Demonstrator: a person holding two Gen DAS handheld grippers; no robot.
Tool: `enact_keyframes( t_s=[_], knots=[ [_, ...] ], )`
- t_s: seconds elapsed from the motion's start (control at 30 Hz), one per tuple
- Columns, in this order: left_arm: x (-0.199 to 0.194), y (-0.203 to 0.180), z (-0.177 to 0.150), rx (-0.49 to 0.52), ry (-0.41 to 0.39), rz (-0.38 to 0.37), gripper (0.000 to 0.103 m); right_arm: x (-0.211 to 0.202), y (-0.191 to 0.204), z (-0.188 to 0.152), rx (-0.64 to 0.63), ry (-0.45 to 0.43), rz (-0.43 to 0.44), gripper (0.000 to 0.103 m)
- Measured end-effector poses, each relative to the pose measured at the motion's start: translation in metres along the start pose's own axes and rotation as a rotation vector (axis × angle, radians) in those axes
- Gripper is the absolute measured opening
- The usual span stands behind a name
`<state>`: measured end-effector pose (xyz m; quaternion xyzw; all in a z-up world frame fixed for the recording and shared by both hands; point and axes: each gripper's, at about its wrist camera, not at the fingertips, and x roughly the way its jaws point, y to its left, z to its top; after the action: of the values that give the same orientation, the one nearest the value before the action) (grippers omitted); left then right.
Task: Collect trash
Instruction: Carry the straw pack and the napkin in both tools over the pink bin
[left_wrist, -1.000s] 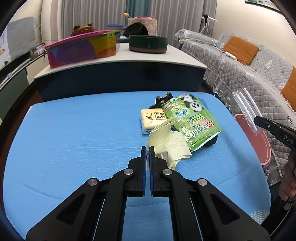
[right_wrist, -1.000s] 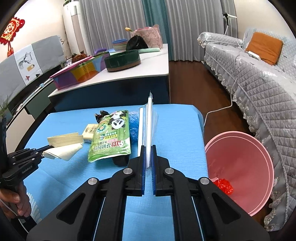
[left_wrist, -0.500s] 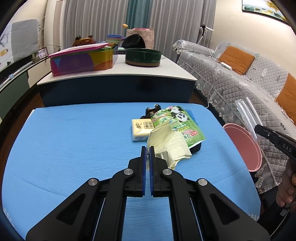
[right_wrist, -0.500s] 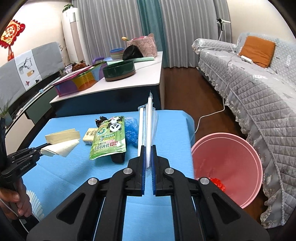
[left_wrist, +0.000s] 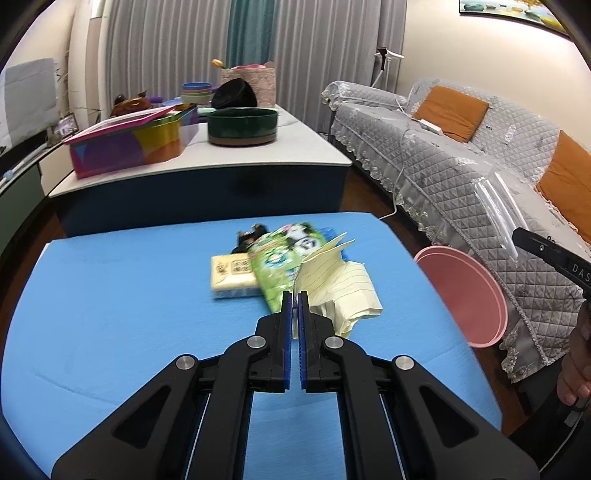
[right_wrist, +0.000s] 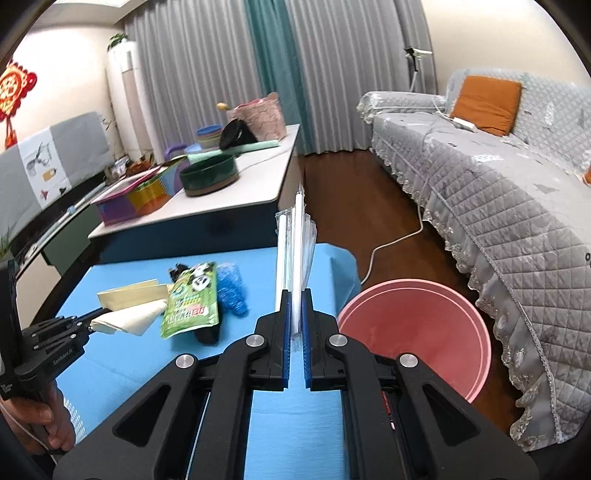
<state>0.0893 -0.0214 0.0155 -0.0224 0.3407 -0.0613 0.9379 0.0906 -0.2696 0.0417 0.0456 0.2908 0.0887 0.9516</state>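
Above the blue table (left_wrist: 110, 295), the left gripper (left_wrist: 294, 301) pinches crumpled yellow lined paper (left_wrist: 340, 288), lifted clear of it. Beside the table's edge stands the pink bin (right_wrist: 417, 328); the right gripper (right_wrist: 295, 299), marked "DAS", clamps a clear plastic wrapper (right_wrist: 295, 243). On the table lie a green panda-print pouch (right_wrist: 192, 299) and a tissue pack (left_wrist: 231, 277) with a QR code.

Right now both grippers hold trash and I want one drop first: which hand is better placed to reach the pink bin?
Right. The right gripper, shut on the clear plastic wrapper, sits beside the pink bin. The left gripper, holding yellow paper, is over the blue table.
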Motion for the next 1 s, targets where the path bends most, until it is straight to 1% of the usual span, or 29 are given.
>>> enact_keyframes(
  t_s=[0.47,0.8,1.0],
  knots=[
    [0.026,-0.055,0.027,0.032,0.014,-0.042,0.003,-0.01,-0.035,0.02,0.016,-0.055,-0.068,0.006],
    [0.044,-0.098,0.048,0.061,0.014,-0.09,0.003,-0.007,-0.075,0.031,0.09,-0.066,-0.101,0.006],
    [0.053,-0.128,0.058,0.079,0.018,-0.125,0.003,-0.008,-0.106,0.033,0.163,-0.068,-0.129,0.006]
  ],
)
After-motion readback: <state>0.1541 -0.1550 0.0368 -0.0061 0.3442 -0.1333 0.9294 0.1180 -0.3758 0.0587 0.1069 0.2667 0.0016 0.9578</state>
